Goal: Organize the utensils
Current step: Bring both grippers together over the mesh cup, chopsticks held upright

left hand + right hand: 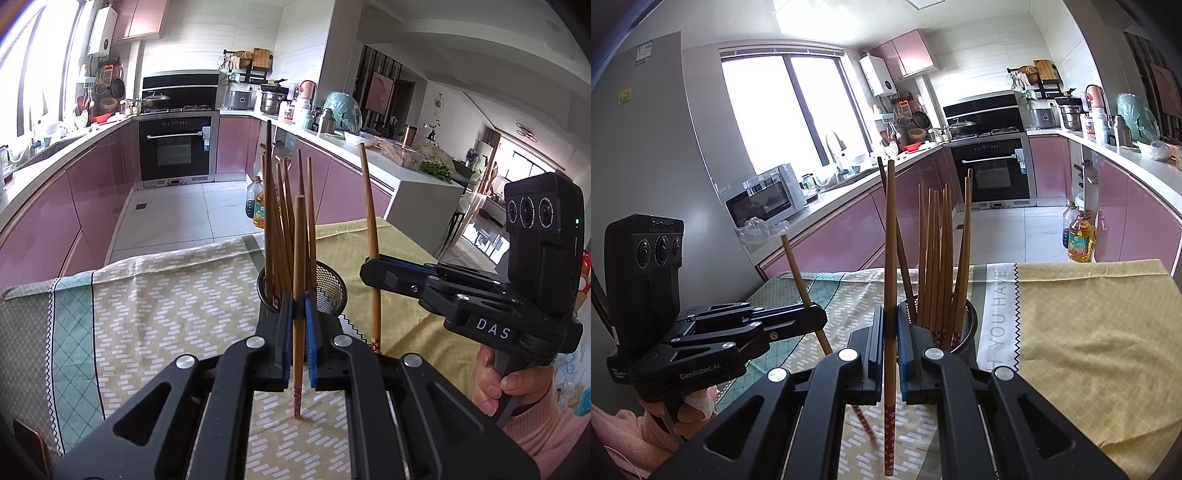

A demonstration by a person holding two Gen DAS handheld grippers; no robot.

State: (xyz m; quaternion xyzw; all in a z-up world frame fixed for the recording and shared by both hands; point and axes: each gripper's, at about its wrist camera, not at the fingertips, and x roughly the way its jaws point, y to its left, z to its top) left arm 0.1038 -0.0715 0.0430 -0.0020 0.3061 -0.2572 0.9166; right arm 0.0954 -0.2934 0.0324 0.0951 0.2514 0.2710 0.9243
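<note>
While clamped upright between the blue pads of the black left gripper [299, 325], a brown wooden chopstick with a patterned red tip [298, 295] stands with that tip touching the yellow-and-white patterned tablecloth [177, 295]. Just beyond the fingertips, a round black wire-mesh holder [334, 291] packed with a bunch of similar wooden chopsticks [280, 206], leaning at slightly different angles. To the right in the left wrist view, the black right gripper [373, 271], held by a hand [498, 384] in a pink sleeve, closed on a second brown wooden chopstick with a patterned tip [369, 206], upright, tip down near the cloth beside the holder. Same grip seen from the right wrist camera: second chopstick [890, 277] pinched between blue pads, patterned end hanging low in front of the tablecloth [1089, 325]. Left gripper [818, 315] at the left there, shut on the first chopstick [799, 277], which tilts in that view. Mesh holder [969, 325] just behind the right fingertips, its chopsticks [942, 251] fanning upward. Both held chopsticks outside the holder, one on each side of it. Behind, pink kitchen cabinets [92, 192] and a black built-in oven [175, 147].
</note>
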